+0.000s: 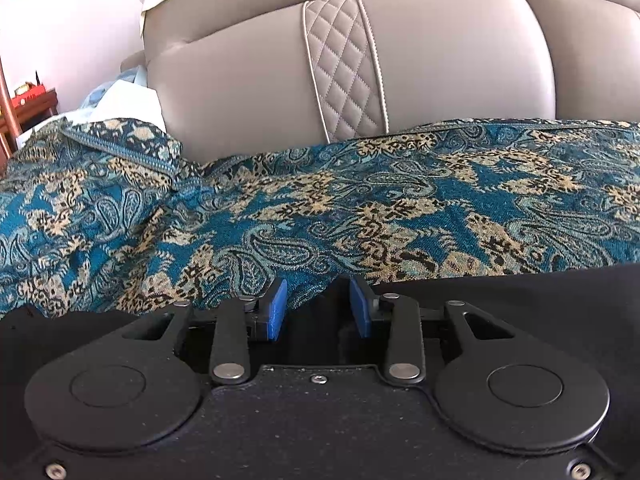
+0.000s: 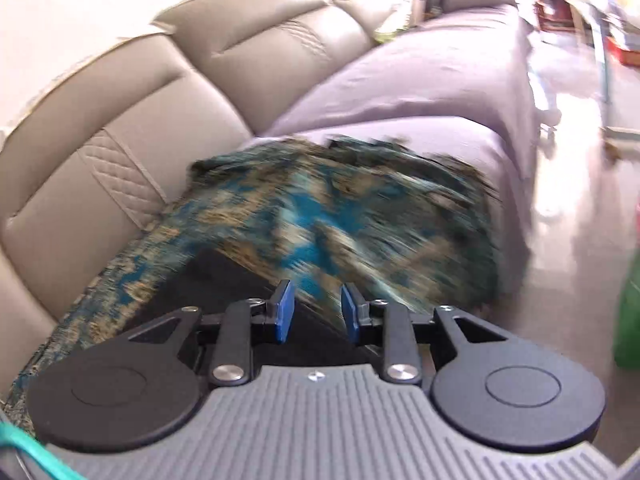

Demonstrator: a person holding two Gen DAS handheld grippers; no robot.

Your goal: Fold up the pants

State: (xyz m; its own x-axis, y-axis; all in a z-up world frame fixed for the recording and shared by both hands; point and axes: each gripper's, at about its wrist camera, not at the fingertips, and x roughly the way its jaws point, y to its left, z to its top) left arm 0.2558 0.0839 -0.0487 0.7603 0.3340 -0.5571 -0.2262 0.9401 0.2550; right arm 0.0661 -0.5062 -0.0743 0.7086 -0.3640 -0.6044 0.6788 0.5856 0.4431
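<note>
Black pants (image 1: 520, 300) lie on a teal and tan paisley throw (image 1: 320, 208) spread over the sofa seat. In the left wrist view the pants fill the lower edge, under and beside my left gripper (image 1: 319, 306). Its blue pads (image 1: 278, 308) stand apart with nothing pinched between them. In the right wrist view, which is blurred by motion, a black corner of the pants (image 2: 224, 280) lies under my right gripper (image 2: 317, 310). Its blue pads (image 2: 285, 312) are also apart and hold nothing. The rest of the pants is hidden below both grippers.
A grey leather sofa back (image 1: 360, 72) with a quilted strip rises behind the throw. A lilac sheet (image 2: 420, 80) covers the seat to the right. The seat's front edge and the bright floor (image 2: 568, 184) are at the right. A wooden stand (image 1: 24, 104) is far left.
</note>
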